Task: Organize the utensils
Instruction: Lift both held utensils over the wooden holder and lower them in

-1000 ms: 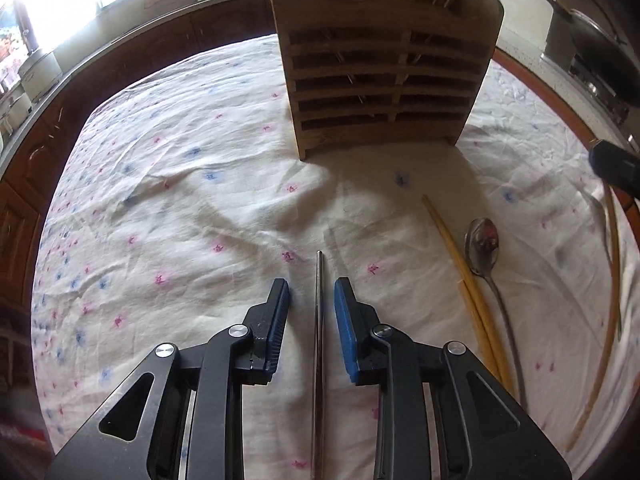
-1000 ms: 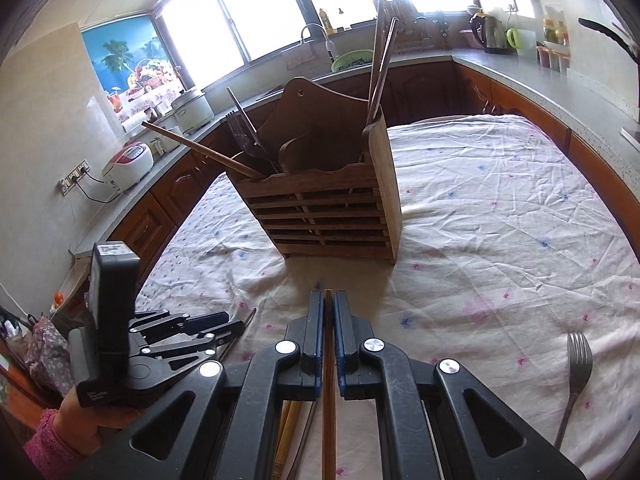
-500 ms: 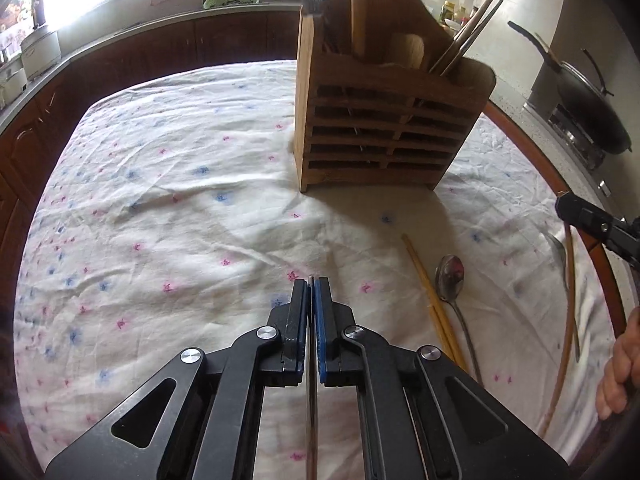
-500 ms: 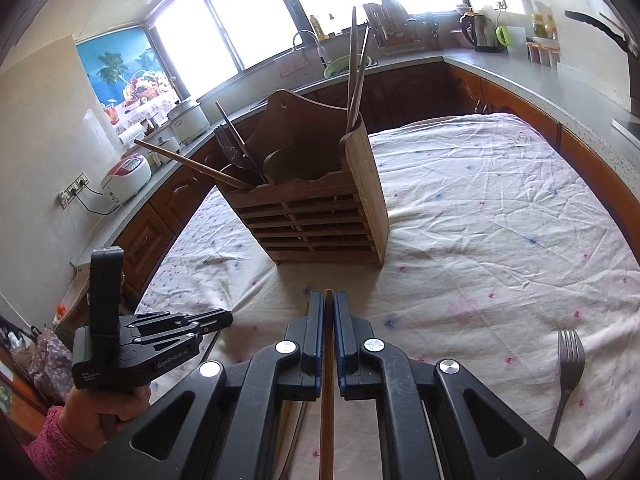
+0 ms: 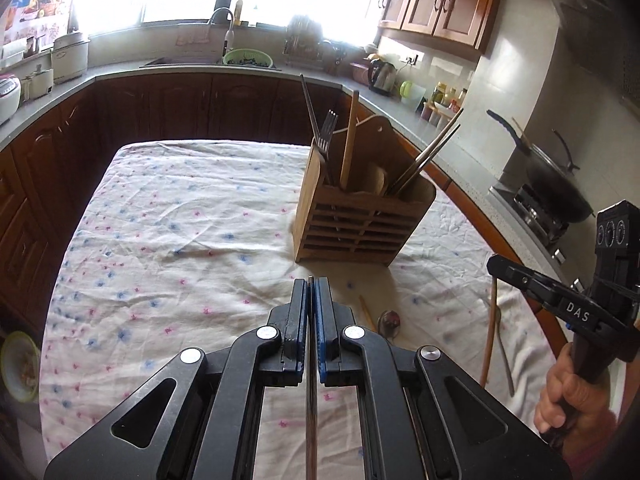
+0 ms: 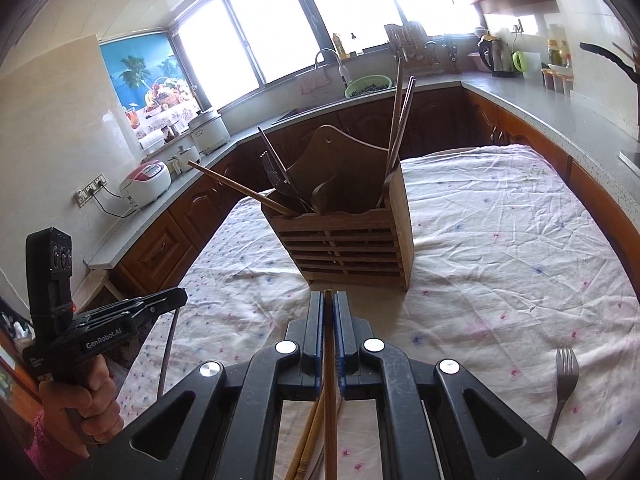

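Note:
A slatted wooden utensil holder [image 5: 360, 236] [image 6: 352, 248] stands on the flowered tablecloth [image 5: 180, 240] with a fork, chopsticks and wooden utensils in it. My left gripper [image 5: 311, 282] is shut on a thin metal chopstick [image 5: 311, 400], held above the cloth and short of the holder. My right gripper [image 6: 328, 294] is shut on a brown wooden chopstick [image 6: 330, 400], also in front of the holder. In the right wrist view the left gripper [image 6: 182, 294] shows at the left with the metal chopstick [image 6: 168, 344] hanging from it. The right gripper [image 5: 495, 265] shows at the right edge of the left wrist view.
On the cloth lie a spoon [image 5: 390, 324], yellow chopsticks [image 5: 366, 314] [image 6: 308, 444] and a fork [image 6: 566, 376]. A wok [image 5: 556, 184] sits on the stove to the right. Counters with appliances ring the table. A hand [image 5: 572, 396] grips each handle.
My left gripper has shut on the metal chopstick and lifted it off the cloth, tilting up toward the holder. The right gripper rose slightly with its wooden chopstick.

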The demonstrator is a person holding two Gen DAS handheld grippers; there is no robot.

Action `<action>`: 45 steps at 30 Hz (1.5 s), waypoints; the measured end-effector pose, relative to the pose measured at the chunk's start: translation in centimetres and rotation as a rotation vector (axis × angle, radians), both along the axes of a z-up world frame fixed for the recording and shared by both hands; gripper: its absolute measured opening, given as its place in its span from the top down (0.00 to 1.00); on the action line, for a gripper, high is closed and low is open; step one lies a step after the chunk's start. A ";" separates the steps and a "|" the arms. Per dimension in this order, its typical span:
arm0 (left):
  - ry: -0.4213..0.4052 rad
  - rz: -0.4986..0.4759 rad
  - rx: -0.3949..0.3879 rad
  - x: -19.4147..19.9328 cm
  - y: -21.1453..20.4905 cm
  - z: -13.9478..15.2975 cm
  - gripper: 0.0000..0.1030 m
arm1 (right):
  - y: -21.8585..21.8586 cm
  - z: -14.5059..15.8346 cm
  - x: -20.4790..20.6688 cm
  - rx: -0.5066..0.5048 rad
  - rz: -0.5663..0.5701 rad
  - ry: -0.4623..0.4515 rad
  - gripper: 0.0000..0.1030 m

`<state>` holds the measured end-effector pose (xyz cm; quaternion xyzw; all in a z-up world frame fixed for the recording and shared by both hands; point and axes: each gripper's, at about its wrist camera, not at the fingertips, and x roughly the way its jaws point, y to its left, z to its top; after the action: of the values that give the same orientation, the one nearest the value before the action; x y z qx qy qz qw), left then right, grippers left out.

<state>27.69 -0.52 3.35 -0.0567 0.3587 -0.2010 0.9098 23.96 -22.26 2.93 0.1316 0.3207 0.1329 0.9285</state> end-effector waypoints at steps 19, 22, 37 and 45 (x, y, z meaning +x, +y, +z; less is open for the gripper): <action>-0.215 0.141 -0.167 -1.4 2.4 6.7 0.97 | 0.1 5.0 -1.5 -0.020 -0.011 -0.128 0.95; -0.213 0.138 -0.173 -1.1 2.2 6.7 0.97 | -0.2 5.5 -1.6 -0.020 -0.014 -0.144 0.95; -0.150 0.098 -0.167 0.4 0.3 5.7 0.97 | -0.8 6.9 -2.4 0.008 -0.008 -0.190 0.95; -0.176 0.072 -0.149 0.3 -0.6 6.2 0.97 | -0.9 7.8 -3.0 0.006 -0.013 -0.224 0.95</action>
<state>27.98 -1.13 9.57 -0.1189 0.2592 -0.1986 0.9377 21.01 -23.18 10.76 0.1208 0.2138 0.1417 0.9590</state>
